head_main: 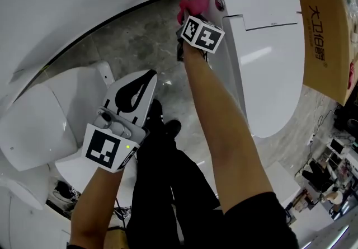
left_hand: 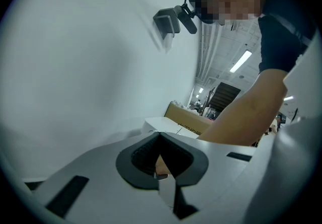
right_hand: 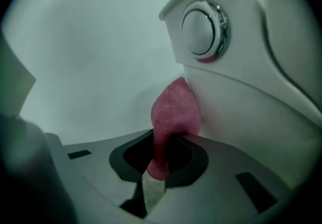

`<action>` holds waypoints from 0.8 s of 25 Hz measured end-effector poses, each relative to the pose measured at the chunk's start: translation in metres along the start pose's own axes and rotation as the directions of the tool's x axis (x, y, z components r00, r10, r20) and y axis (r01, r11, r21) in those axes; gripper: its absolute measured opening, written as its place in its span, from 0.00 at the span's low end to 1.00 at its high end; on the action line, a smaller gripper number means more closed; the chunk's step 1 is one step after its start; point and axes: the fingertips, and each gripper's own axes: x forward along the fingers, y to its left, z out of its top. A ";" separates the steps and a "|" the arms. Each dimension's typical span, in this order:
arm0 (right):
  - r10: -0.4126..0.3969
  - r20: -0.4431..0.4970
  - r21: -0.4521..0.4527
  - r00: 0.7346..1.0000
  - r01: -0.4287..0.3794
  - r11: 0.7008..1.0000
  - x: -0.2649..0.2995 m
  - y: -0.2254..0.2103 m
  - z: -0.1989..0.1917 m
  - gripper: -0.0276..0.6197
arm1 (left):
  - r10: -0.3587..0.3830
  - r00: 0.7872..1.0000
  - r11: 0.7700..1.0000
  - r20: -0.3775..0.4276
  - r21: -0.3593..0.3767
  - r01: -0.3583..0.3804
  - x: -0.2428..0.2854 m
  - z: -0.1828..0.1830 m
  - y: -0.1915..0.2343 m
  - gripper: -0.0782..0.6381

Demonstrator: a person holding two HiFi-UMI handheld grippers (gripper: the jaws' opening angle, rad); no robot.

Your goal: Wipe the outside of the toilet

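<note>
Grey marble floor [head_main: 128, 41] underfoot, white wall behind, and the toilet [head_main: 268, 63] stands at the right beside a cardboard box [head_main: 327, 29]. Right gripper [right_hand: 157, 167] is up at the toilet's side, its fingers [right_hand: 90, 182] clamped tight on a pink cloth [right_hand: 173, 109]. The cloth presses against the porcelain just below the round chrome flush button [right_hand: 204, 29]. Left gripper [left_hand: 163, 167] hangs low by a second toilet [head_main: 39, 125], fingers [left_hand: 100, 177] closed together on nothing.
</note>
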 end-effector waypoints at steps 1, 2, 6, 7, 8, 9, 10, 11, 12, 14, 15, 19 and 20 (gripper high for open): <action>-0.007 0.004 0.002 1.000 0.007 1.000 0.007 -0.002 0.001 0.15 | 0.000 1.000 1.000 0.007 -0.007 0.000 0.000 -0.001 0.004 0.13; -0.012 0.006 0.005 1.000 0.012 1.000 0.014 -0.004 0.003 0.15 | 0.002 1.000 1.000 0.019 -0.009 -0.002 0.000 0.000 0.007 0.13; -0.078 -0.001 0.054 0.997 0.078 0.996 0.024 -0.022 0.001 0.15 | 0.006 0.999 1.000 0.038 -0.011 -0.006 0.004 -0.003 0.011 0.13; -0.099 0.003 0.076 0.995 0.098 0.992 0.024 -0.027 0.001 0.15 | 0.003 0.999 1.000 0.036 -0.008 -0.002 0.004 -0.004 0.010 0.13; -0.117 0.009 0.100 0.993 0.115 0.988 0.024 -0.031 0.002 0.15 | -0.001 0.999 1.000 0.036 -0.004 0.002 0.005 -0.004 0.009 0.13; -0.129 0.017 0.123 0.991 0.126 0.984 0.024 -0.035 0.003 0.15 | -0.005 0.999 1.000 0.037 0.000 0.006 0.005 -0.004 0.008 0.13; -0.138 0.024 0.145 0.990 0.133 0.980 0.024 -0.037 0.004 0.15 | -0.008 0.999 1.000 0.038 0.003 0.008 0.005 -0.004 0.008 0.13; -0.144 0.028 0.167 0.989 0.138 0.976 0.024 -0.039 0.003 0.15 | -0.008 0.999 1.000 0.039 0.004 0.008 0.004 -0.004 0.007 0.13; -0.152 0.030 0.186 0.988 0.143 0.972 0.023 -0.041 0.002 0.15 | -0.007 0.999 1.000 0.037 0.002 0.007 0.002 -0.005 0.007 0.13; -0.169 0.034 0.211 0.985 0.159 0.964 0.019 -0.045 0.000 0.15 | -0.002 0.999 1.000 0.032 -0.005 0.002 0.000 -0.007 0.006 0.13; -0.180 0.038 0.222 0.983 0.167 0.961 0.015 -0.048 -0.001 0.15 | -0.002 0.999 1.000 0.035 -0.002 0.002 0.000 -0.006 0.004 0.13; -0.224 0.047 0.282 0.974 0.202 0.938 -0.003 -0.060 -0.013 0.15 | -0.004 0.999 1.000 0.038 0.012 0.003 -0.004 -0.006 -0.002 0.13; -0.232 0.043 0.306 0.972 0.209 0.929 -0.009 -0.064 -0.019 0.15 | -0.005 0.999 1.000 0.035 0.013 0.005 -0.004 -0.006 -0.004 0.13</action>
